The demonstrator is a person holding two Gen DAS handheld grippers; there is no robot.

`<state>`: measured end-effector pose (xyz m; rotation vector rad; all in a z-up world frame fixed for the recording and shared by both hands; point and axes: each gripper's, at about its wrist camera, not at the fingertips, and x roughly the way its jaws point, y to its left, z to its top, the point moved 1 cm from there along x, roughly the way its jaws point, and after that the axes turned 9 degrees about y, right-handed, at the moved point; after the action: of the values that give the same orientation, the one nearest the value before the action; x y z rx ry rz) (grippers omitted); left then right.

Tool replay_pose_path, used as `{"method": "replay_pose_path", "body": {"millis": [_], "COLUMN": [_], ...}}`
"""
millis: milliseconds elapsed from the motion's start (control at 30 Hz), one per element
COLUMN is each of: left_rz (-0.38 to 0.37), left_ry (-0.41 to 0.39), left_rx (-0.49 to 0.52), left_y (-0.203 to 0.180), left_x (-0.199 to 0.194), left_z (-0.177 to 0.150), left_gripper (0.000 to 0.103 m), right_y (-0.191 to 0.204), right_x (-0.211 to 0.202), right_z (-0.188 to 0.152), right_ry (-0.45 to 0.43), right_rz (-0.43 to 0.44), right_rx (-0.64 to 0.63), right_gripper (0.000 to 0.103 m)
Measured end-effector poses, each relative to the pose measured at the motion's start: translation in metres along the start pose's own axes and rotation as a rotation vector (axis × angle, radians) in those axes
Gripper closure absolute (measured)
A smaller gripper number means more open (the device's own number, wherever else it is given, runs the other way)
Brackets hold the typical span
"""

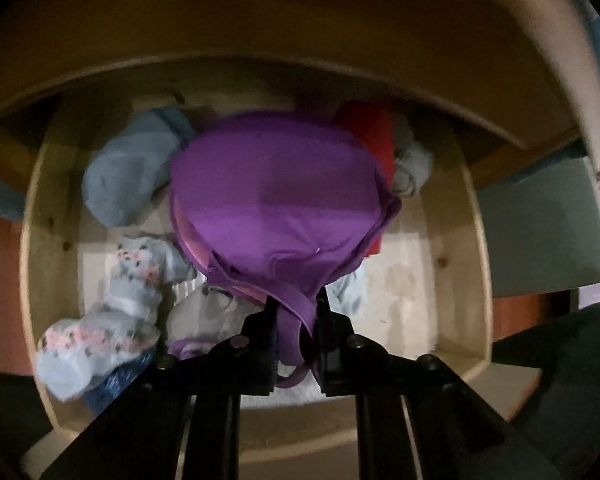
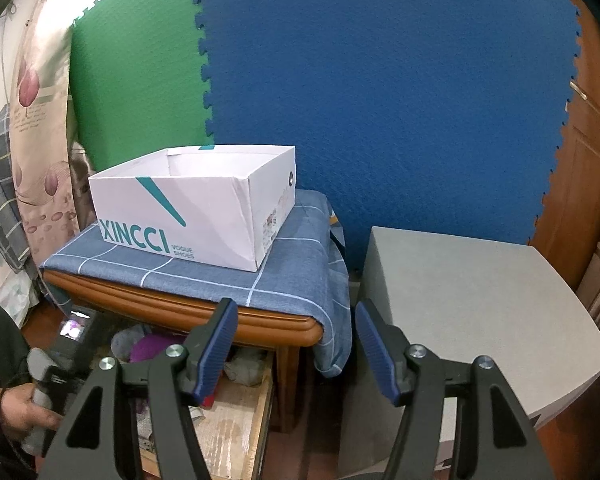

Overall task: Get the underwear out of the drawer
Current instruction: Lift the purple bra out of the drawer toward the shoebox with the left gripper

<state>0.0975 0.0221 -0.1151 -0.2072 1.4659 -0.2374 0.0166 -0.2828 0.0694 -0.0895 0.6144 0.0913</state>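
In the left wrist view my left gripper (image 1: 294, 304) is shut on the purple underwear (image 1: 276, 200), which hangs spread out in front of the camera over the open wooden drawer (image 1: 456, 240). The drawer holds light blue socks (image 1: 128, 172), patterned socks (image 1: 112, 316), a red garment (image 1: 374, 136) and grey cloth (image 1: 412, 160). In the right wrist view my right gripper (image 2: 296, 340) is open and empty, held in the air above the drawer (image 2: 236, 420). The purple underwear (image 2: 152, 346) shows small at lower left, beside the left gripper's body (image 2: 66, 356).
A white XINCCI shoe box (image 2: 204, 208), open on top, stands on a wooden table covered by a blue checked cloth (image 2: 284, 264). A grey cabinet (image 2: 480, 304) stands to its right. Blue and green foam mats (image 2: 380, 100) line the wall.
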Motion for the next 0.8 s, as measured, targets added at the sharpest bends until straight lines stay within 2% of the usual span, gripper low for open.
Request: {"method": "replay_pose_path", "body": {"millis": [133, 400, 567, 800], "left_rz": [-0.049, -0.116, -0.145, -0.193], "left_ry": [-0.047, -0.092, -0.114, -0.149], "left_rx": [-0.006, -0.002, 0.009, 0.018], "left_y": [0.004, 0.003, -0.002, -0.009], "left_x": [-0.034, -0.081, -0.101, -0.125], "left_z": [-0.01, -0.023, -0.041, -0.05], "left_gripper": [0.092, 0.093, 0.093, 0.093], "right_y": [0.0, 0.001, 0.002, 0.003], "right_x": [0.001, 0.0, 0.0, 0.001], "right_z": [0.0, 0.0, 0.0, 0.0], "right_ry": [0.002, 0.002, 0.002, 0.006], "right_rz": [0.0, 0.0, -0.001, -0.002], "right_rx": [0.002, -0.002, -0.002, -0.009], "right_gripper": [0.04, 0.04, 0.04, 0.04]}}
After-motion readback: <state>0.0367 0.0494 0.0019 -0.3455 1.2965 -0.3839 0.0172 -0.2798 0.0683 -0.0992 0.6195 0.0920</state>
